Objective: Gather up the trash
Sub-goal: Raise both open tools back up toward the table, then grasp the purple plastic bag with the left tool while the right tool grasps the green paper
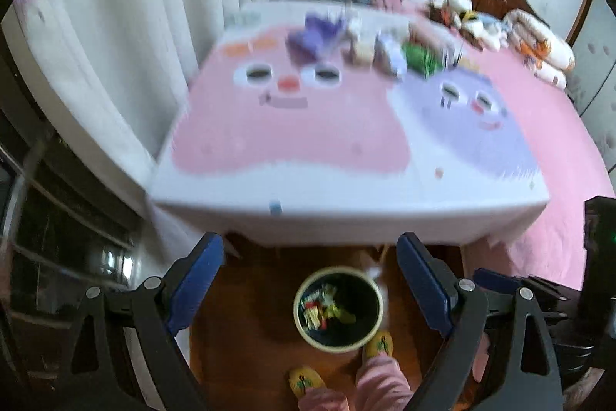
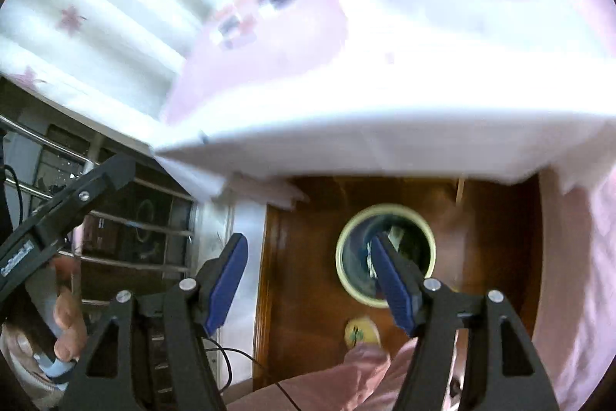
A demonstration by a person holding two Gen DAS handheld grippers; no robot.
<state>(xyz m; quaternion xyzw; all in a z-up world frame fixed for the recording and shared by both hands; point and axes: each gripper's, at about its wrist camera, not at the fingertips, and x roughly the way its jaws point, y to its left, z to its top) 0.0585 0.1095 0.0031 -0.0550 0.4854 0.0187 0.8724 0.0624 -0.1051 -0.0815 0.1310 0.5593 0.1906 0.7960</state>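
1. Far across the table (image 1: pixel 346 187), at about 12 o'clock from the left gripper (image 1: pixel 310 286), lies the remaining trash (image 1: pixel 385 45): a blurred cluster of wrappers, a green one (image 1: pixel 419 58) among them (long axes cannot be told).
2. Down on the floor, between that gripper's spread, empty fingers, stands the bin (image 1: pixel 338 309), already holding wrappers.
3. Right gripper (image 2: pixel 308 282) also gapes empty; the bin (image 2: pixel 386 254) sits at its 1 o'clock, behind its right finger.
4. My judgement: neither gripper is clearly nearer; either must reach forward over the table edge.
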